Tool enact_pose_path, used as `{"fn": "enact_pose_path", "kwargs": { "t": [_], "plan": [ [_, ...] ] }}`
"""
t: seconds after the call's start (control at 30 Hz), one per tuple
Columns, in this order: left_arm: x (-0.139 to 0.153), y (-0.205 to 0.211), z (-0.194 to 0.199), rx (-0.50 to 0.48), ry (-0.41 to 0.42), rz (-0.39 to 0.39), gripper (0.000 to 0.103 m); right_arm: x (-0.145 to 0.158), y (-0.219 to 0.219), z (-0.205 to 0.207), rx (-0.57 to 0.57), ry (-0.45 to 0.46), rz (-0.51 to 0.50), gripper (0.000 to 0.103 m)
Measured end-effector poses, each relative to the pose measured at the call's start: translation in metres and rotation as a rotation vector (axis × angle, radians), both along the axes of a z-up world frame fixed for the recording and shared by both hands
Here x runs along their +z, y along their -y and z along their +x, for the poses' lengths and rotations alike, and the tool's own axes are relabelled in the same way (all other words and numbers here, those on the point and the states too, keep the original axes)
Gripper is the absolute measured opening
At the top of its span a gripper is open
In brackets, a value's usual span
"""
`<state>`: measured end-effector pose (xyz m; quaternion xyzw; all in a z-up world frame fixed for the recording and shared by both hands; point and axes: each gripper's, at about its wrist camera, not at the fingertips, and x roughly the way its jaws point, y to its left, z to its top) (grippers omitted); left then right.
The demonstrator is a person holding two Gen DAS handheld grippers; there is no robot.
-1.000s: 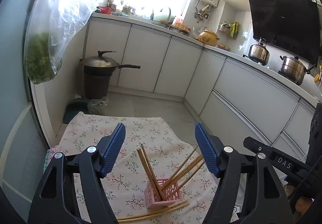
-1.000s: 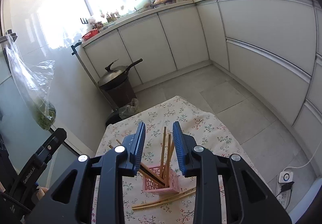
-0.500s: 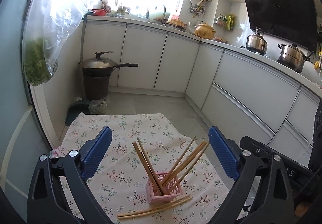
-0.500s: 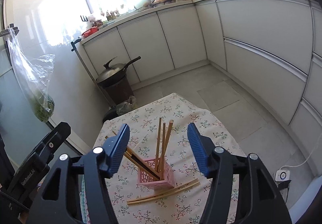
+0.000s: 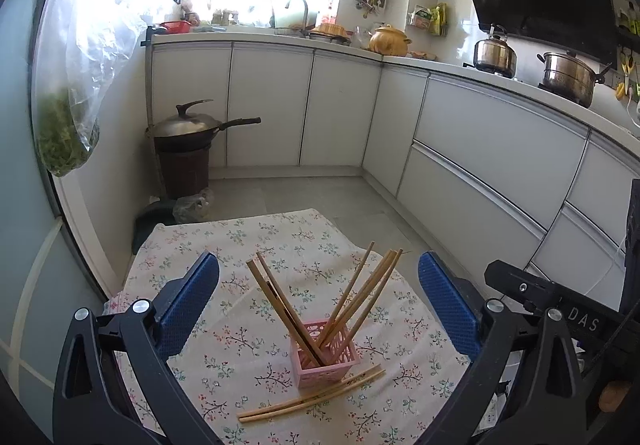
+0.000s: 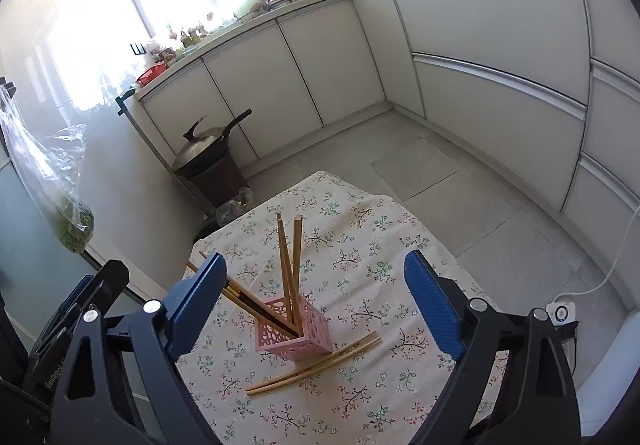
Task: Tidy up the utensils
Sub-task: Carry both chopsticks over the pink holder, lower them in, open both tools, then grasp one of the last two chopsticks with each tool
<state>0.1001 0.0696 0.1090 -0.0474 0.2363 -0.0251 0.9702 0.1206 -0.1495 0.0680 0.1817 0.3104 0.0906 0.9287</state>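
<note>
A pink lattice holder stands on a floral tablecloth and holds several wooden chopsticks that lean apart. Two loose chopsticks lie flat on the cloth just in front of the holder. My left gripper is open and empty, above and behind the holder. In the right wrist view the holder and the loose pair show between the fingers. My right gripper is open and empty, held above the holder.
White kitchen cabinets run along the back and right. A wok on a dark bin stands on the floor beyond the table's far left. A plastic bag of greens hangs at left. A power strip lies on the floor at right.
Both grippers have opened wide and pulled back from the holder. The right gripper's jaws, nearly shut around upright chopsticks a second ago, now stand far apart.
</note>
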Motion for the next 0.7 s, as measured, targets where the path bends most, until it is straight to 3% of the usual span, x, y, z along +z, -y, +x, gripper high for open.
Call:
{"fn": "enact_pose_path", "kwargs": {
  "t": [0.13, 0.33, 0.5, 0.7],
  "plan": [
    [-0.007, 0.008, 0.0, -0.019, -0.022, 0.03, 0.096, -0.006, 0.005, -0.004, 0.004, -0.012, 0.001, 0.096],
    [-0.024, 0.023, 0.007, -0.076, -0.086, 0.086, 0.096, -0.031, 0.028, -0.013, 0.007, -0.084, 0.079, 0.096],
    [-0.052, 0.045, 0.015, -0.183, -0.195, 0.155, 0.096, -0.075, 0.073, -0.023, -0.066, -0.193, 0.144, 0.096],
    [-0.102, 0.092, 0.02, -0.39, -0.349, 0.256, 0.096, -0.134, 0.134, -0.041, -0.193, -0.304, 0.193, 0.096]
  ]
}}
